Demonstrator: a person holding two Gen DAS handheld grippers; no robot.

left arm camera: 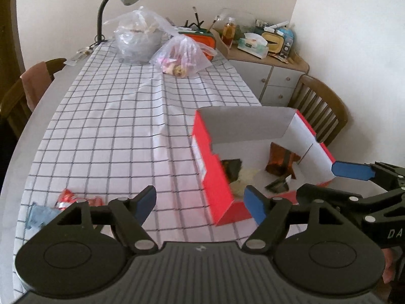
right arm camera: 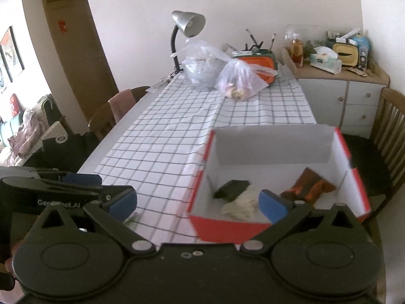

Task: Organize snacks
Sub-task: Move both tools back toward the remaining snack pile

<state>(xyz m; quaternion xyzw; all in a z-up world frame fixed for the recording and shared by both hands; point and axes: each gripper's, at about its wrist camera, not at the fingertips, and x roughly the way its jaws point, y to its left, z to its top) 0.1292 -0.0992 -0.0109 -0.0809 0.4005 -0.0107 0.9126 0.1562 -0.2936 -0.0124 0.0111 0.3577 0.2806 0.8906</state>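
White walls and a corner cabinet frame a long surface point(left arm camera: 108, 116) under a checked cloth. On it, at the near right edge, stands an open red box point(right arm camera: 354, 185) already holding several snacks: a dark packet point(right arm camera: 231, 188), a pale one point(right arm camera: 240, 206) and a brown-orange one point(right arm camera: 307, 186). Loose red wrappers point(left arm camera: 69, 198) and a blue packet point(left arm camera: 38, 215) lie near the near left edge, just left of the left gripper point(left arm camera: 200, 204), so that hand is the nearer one for them. Its jaws stand well apart with nothing between them. The right gripper point(right arm camera: 198, 202), beside the box's near wall, is spread wide and also holds nothing.
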